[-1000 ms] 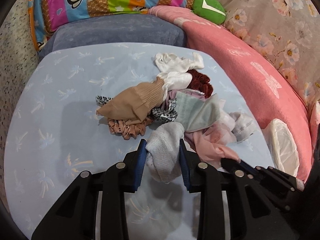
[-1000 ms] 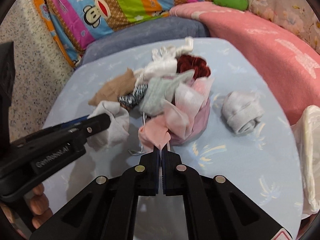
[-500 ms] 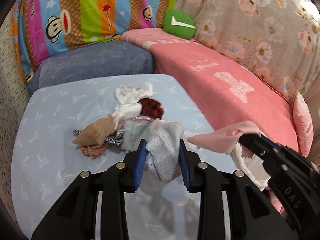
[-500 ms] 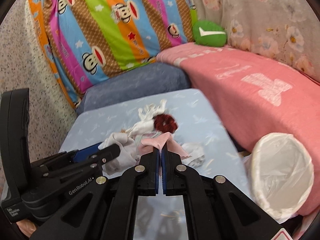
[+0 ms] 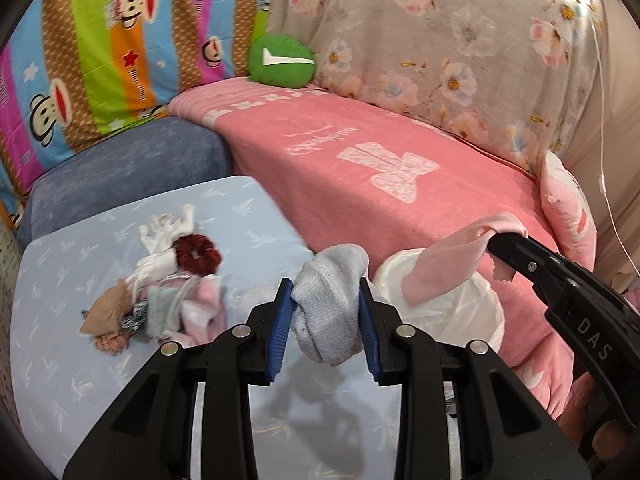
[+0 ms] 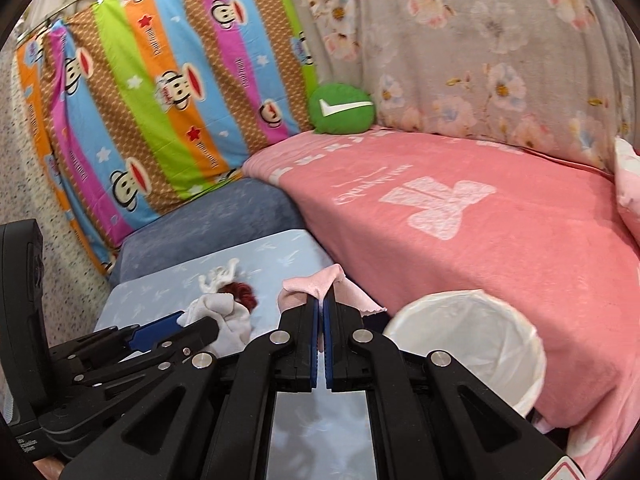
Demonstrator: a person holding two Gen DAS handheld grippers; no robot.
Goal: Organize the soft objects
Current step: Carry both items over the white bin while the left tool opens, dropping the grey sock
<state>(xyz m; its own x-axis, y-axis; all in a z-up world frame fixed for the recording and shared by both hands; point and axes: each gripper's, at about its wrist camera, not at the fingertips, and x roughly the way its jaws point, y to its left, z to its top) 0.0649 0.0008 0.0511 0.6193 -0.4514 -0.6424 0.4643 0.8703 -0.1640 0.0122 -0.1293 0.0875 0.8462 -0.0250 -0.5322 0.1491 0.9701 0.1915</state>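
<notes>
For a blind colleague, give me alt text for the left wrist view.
Left tongs grip a grey sock above a blue table. Right tongs hold a pink cloth over a white-lined bin, with a pile of clothes left behind.

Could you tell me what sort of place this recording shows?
Probably a home bedroom or living corner: a pink blanket covers a bed or sofa, a cartoon monkey sheet hangs behind, and a green cushion sits there.

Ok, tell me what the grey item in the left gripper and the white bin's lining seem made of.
Grey sock: looks like soft knit cotton or a blend, matte, with fine ribbed stitches and a bunched, springy fold. Bin lining: probably thin plastic film, translucent white, crinkled, slightly glossy.
</notes>
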